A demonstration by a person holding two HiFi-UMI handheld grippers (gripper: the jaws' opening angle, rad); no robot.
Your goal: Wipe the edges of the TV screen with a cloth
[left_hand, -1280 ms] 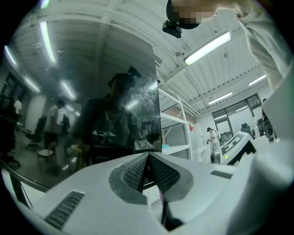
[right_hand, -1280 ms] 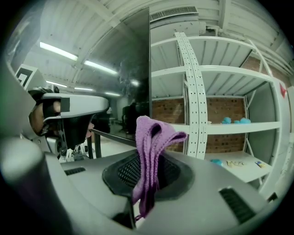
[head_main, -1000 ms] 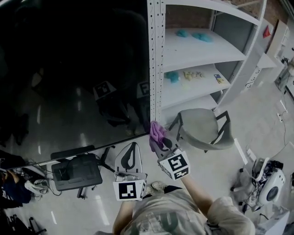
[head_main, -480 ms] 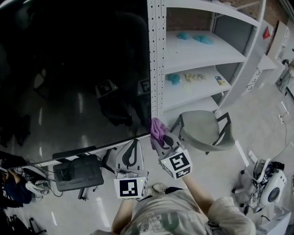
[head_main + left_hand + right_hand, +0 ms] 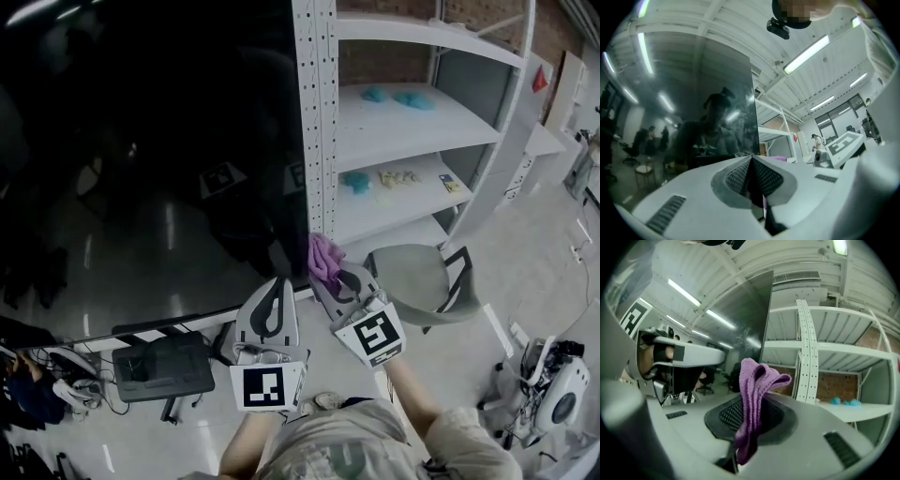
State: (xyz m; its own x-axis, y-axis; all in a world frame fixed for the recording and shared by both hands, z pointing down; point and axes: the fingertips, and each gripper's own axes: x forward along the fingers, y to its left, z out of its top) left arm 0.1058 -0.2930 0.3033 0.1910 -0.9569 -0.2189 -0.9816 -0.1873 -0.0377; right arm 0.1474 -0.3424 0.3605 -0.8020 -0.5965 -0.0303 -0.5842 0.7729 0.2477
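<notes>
Down at the 5 o'clock corner of the TV screen (image 5: 141,169): purple cloth (image 5: 323,258) up by the edge

So the right gripper (image 5: 330,274) has its jaws clamped on the cloth, which sticks up out of them folded over, right where the dark glass meets the white upright of the shelf rack (image 5: 412,112); can't tell if it's actually touching the glass. Left gripper (image 5: 274,283) sits just beside it at about 8 o'clock, jaws pressed together with nothing in them, pointing at the screen's bottom edge. Both marker cubes only show black-and-white square patterns. A grey chair (image 5: 422,272) is at 3 o'clock of the cloth, and turquoise bits (image 5: 398,97) lie on the shelves at 1 o'clock, next to a small card with print too tiny to read.
</notes>
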